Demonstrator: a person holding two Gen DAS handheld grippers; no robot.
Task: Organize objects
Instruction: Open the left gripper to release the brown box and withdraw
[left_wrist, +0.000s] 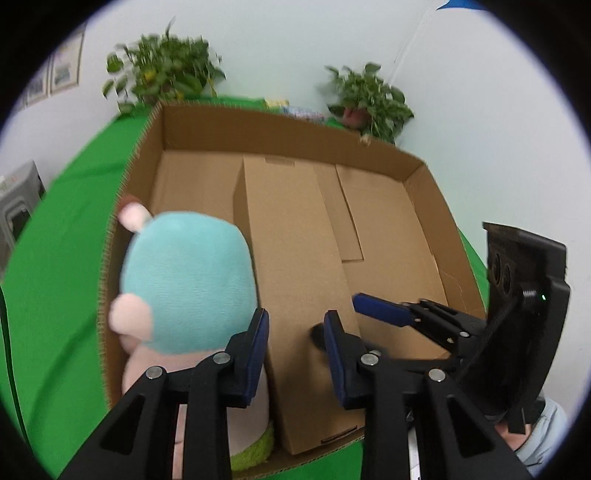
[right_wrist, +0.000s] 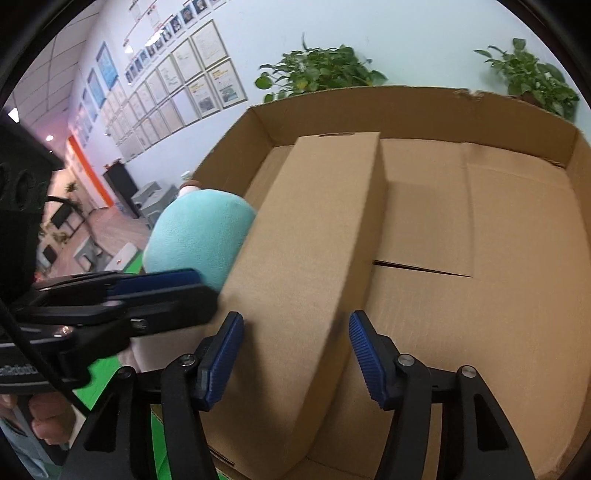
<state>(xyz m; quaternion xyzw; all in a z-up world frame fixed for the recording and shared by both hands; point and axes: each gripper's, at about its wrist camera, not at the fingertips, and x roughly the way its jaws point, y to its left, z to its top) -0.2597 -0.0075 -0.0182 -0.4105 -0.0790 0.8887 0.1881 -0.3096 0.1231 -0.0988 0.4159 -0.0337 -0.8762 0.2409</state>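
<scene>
A big open cardboard box (left_wrist: 424, 177) (right_wrist: 424, 107) stands on the green table (left_wrist: 66, 221). Inside it lies a long closed carton (left_wrist: 291, 229) (right_wrist: 321, 206), with a teal and pink plush toy (left_wrist: 188, 280) (right_wrist: 199, 229) against its left side. My right gripper (right_wrist: 295, 354) straddles the carton's near end, and both blue pads press on its sides. My left gripper (left_wrist: 295, 354) hovers over that end beside the plush, its jaws a narrow gap apart with nothing between them. In the right wrist view the left gripper (right_wrist: 207, 295) reaches in from the left.
Flat cardboard flaps (left_wrist: 388, 221) (right_wrist: 517, 258) line the bottom of the big box to the right of the carton. Two potted plants (left_wrist: 166, 66) (left_wrist: 369, 96) stand behind it at the wall. A hand (right_wrist: 48, 421) holds the left gripper's handle.
</scene>
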